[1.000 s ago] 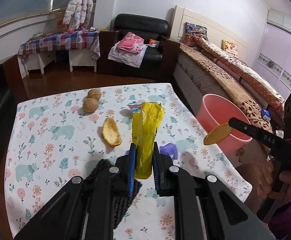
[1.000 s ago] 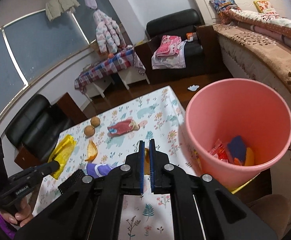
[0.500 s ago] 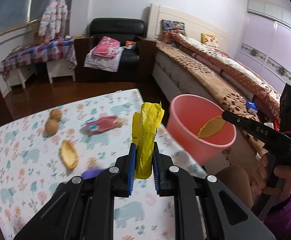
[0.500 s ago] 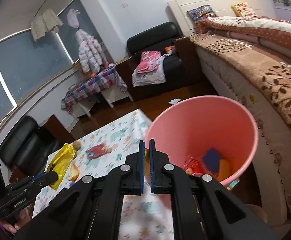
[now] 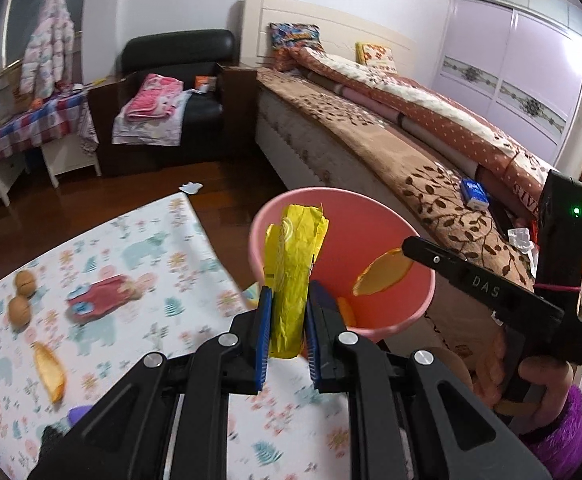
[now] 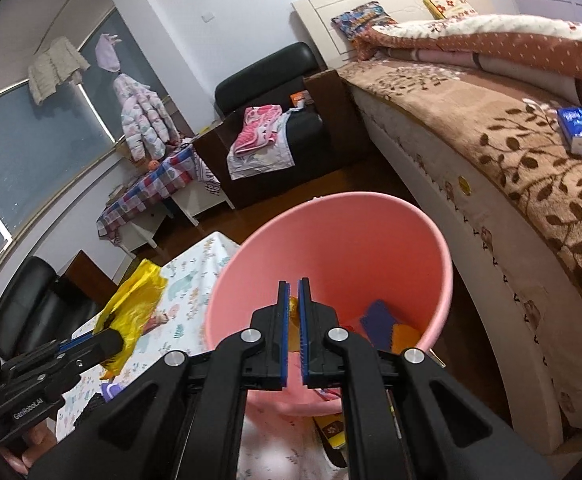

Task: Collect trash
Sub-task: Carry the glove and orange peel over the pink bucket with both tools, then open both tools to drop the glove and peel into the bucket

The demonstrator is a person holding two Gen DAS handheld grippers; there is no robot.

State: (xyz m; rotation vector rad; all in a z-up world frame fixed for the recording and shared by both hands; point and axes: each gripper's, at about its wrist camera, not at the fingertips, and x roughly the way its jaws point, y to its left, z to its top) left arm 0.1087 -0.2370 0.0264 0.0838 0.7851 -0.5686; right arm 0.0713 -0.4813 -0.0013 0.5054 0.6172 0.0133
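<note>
- Left wrist view: looks forward and down along its fingers, over the table (image 5: 139, 240) edge toward the pink bin (image 5: 419, 300), close.
- Right wrist view: looks down into the bin, nearer.
- Shared: bin, table, bed (image 6: 491, 128).

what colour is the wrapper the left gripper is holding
Bright yellow. The wrapper shows best in the left wrist view, pinched in the left gripper.

"DAS" on right tongs (image 5: 405, 249) ("GenRobot.AI" on left tongs (image 6: 109, 342))
</note>
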